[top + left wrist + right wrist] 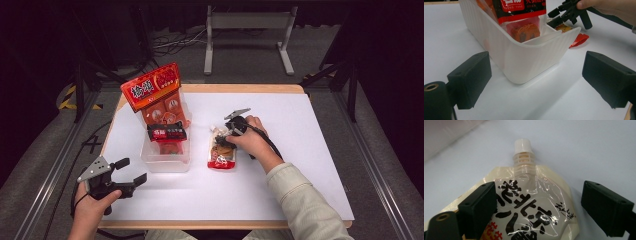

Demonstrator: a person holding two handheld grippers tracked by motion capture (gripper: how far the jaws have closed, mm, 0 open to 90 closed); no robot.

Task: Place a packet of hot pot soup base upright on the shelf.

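Lying between open right tool point(541, 207), spout pouch point(534, 202)

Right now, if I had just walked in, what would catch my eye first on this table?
Probably the tall orange snack bag sticking up out of the clear plastic tub left of the table's middle, with a red and black packet leaning in front of it. Next, the spouted pouch with the white cap lying flat beside the tub, with the right gripper poised over it, jaws open. The left gripper waits open near the front edge.
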